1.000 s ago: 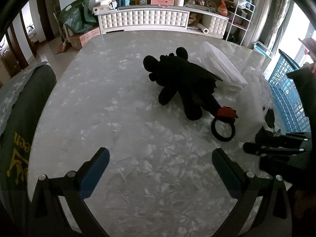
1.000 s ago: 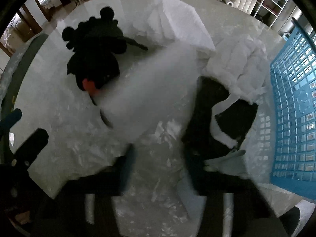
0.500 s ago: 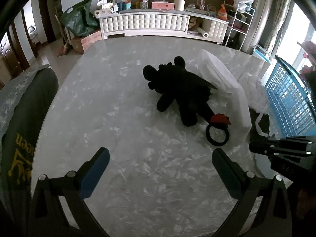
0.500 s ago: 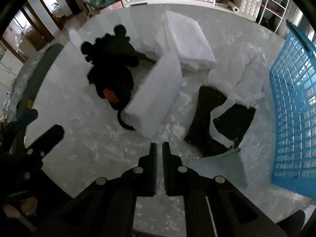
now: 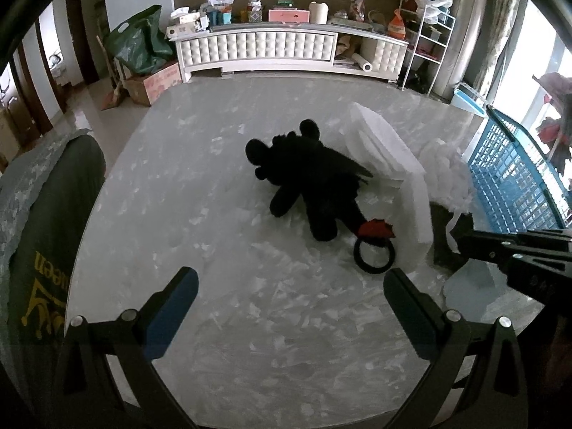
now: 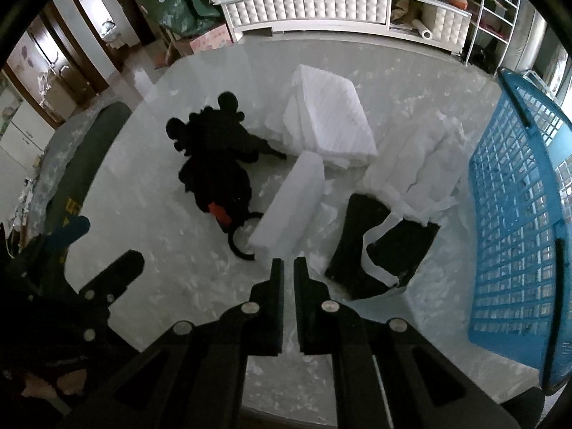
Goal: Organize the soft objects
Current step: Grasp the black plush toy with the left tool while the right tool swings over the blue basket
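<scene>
Grippers first: our right gripper (image 6: 289,268) had its jaws pressed together w/ nothing between them, hanging above the pale marbled tabletop (image 5: 221,236). A sec earlier those jaws stood apart, low over the white rectangular foam block (image 6: 291,207), blurred w/ motion; half a sec back they were already closed. So the block was let go, not carried – it lay on the table beside the black plush toy w/ red tag and ring (image 6: 214,157), one end near the gripper tips. Since then the right gripper had risen; more of the room showed in its view.

Our left gripper (image 5: 289,300) stood wide, blue pads far apart, nothing between, pointing at bare table short of the plush; it sat a little higher than before.

Other soft items: stack of white folded foam sheets (image 6: 329,121) behind the block, a crumpled white fluffy wadding pile (image 6: 418,168) near the blue plastic lattice basket (image 6: 514,193), and a flat black fabric piece w/ white strap (image 6: 379,239) to the right of the block. Basket stood at the table's right edge; we couldn't see anything inside it from here.

Our read: the block was only repositioned, sorting barely begun. Next pick prob. needs the right jaws reopened before going down – plush or block closest.
</scene>
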Motion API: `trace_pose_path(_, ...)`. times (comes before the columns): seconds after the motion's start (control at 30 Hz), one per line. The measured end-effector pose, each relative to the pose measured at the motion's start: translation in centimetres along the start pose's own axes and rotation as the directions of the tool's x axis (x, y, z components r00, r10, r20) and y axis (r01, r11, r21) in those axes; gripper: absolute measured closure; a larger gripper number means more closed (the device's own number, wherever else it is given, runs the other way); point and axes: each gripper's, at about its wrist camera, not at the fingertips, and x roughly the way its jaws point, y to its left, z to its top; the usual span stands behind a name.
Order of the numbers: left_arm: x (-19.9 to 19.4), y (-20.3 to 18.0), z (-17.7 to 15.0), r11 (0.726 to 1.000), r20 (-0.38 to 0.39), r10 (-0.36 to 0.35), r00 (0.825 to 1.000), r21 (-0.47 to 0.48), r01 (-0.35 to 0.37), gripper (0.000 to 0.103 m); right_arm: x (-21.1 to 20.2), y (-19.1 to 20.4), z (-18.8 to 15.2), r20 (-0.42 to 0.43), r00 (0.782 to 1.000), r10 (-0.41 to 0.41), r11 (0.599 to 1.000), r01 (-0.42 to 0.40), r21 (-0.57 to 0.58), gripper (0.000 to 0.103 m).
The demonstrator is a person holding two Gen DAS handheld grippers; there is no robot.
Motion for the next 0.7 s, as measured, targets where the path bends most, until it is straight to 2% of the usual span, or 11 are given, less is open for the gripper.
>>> trace_pose_path(0.27,0.3,-0.2,1.8,1.0,-0.002,-0.005,1.0,0.009,0.005,0.0,-4.4,-1.5,-0.7,0.086,0.996,-0.031,1.0,0.031,0.0,0.098)
trace_pose_path(0.5,2.2,0.0,3.5,1.0,-0.037,-0.015,0.999,-0.025,0.014,0.0,-7.8,-5.7,-0.2,0.152,0.984,-0.092,0.995,0.086,0.045,0.098)
trace_pose_path(0.7,4.7,0.2,4.7,0.997,-0.087,-0.03,0.996,-0.068,0.024,0.0,-8.2,-9.9,-0.2,0.16,0.977,-0.143,0.986,0.127,0.11,0.098)
